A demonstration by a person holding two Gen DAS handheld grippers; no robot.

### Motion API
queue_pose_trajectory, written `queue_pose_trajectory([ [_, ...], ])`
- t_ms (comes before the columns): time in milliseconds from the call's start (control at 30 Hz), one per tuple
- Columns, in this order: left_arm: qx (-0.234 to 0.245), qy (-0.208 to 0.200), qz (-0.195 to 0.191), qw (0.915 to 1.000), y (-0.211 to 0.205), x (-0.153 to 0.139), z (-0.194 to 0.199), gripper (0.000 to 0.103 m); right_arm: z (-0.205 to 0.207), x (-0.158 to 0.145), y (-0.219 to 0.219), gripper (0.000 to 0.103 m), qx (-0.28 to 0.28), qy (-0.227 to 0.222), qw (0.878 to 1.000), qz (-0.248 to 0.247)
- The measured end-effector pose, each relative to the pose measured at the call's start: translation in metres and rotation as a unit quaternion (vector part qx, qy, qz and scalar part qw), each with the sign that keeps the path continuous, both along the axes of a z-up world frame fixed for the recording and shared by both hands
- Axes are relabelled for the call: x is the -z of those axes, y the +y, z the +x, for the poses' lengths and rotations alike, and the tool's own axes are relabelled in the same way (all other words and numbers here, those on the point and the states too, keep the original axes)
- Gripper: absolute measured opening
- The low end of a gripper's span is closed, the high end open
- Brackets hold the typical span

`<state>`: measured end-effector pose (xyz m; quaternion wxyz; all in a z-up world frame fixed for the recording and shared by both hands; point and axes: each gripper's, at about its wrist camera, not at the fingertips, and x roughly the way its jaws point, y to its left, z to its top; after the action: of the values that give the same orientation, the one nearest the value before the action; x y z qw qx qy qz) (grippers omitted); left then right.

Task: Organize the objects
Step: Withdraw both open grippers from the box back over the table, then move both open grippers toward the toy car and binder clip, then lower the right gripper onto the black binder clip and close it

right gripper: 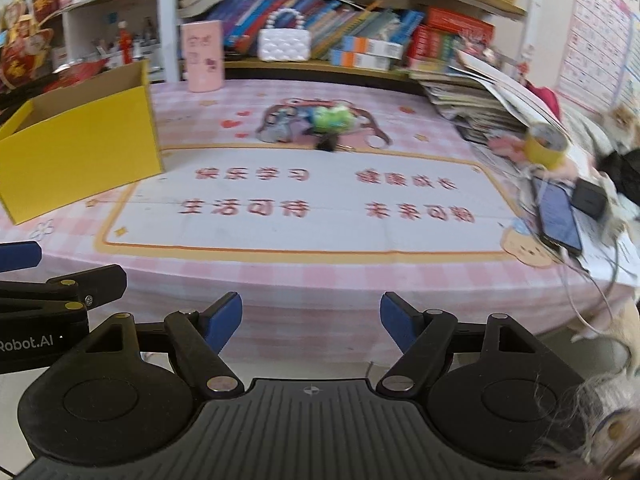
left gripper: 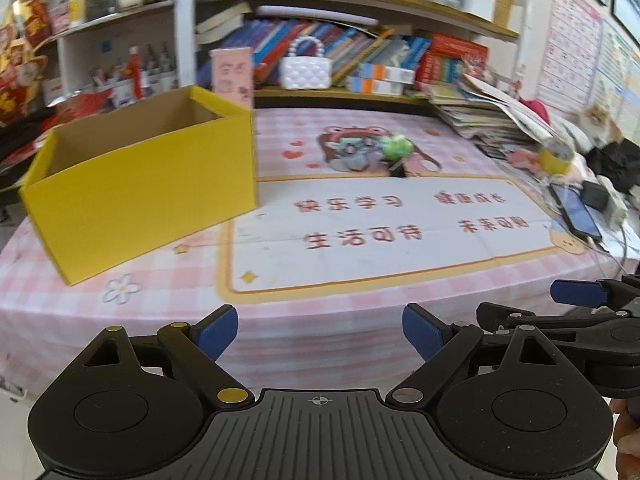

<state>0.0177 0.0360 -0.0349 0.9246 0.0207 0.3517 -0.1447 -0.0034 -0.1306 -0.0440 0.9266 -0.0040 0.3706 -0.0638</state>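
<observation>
Toys dead ahead, box off to my left.
Both tools, left (left gripper: 320,334) and right (right gripper: 311,320), gape empty at the table (left gripper: 320,304) edge; toys (left gripper: 372,152) far across, nearer neither; box (left gripper: 140,188).

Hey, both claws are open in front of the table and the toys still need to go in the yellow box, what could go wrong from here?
1. The small toys lie heaped together mid-table, so a claw may catch several at once or knock one away.
2. The left claw and right claw hang close side by side and might collide when reaching.
3. The yellow box looks light and empty; a bump could push it across the tablecloth.
</observation>
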Motion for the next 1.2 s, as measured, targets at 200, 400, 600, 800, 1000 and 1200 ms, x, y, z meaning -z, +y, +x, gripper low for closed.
queue_pose_trajectory([
  [200, 0.026, 0.006, 0.001, 0.9996, -0.019, 0.003, 0.009, 0.092, 0.000, 0.003, -0.020, 0.075, 0.032, 0.009, 0.999, 0.001],
  [400, 0.035, 0.008, 0.003, 0.9994, -0.035, 0.004, 0.021, 0.092, 0.009, 0.004, -0.033, 0.075, 0.041, 0.015, 0.999, 0.001],
  [600, 0.026, 0.013, 0.004, 0.9996, -0.044, 0.004, 0.038, 0.092, 0.028, 0.005, -0.043, 0.075, 0.028, 0.019, 0.999, 0.001],
  [800, 0.009, 0.010, 0.003, 0.9999, -0.053, 0.001, 0.062, 0.092, 0.056, 0.005, -0.056, 0.075, 0.013, 0.022, 1.000, 0.013],
  [1000, -0.020, 0.004, -0.006, 0.9998, -0.060, -0.005, 0.096, 0.092, 0.089, 0.004, -0.068, 0.072, -0.010, 0.016, 1.000, 0.025],
  [1200, -0.046, -0.008, -0.011, 0.9989, -0.071, -0.013, 0.132, 0.092, 0.130, -0.001, -0.081, 0.070, -0.037, -0.001, 0.999, 0.038],
])
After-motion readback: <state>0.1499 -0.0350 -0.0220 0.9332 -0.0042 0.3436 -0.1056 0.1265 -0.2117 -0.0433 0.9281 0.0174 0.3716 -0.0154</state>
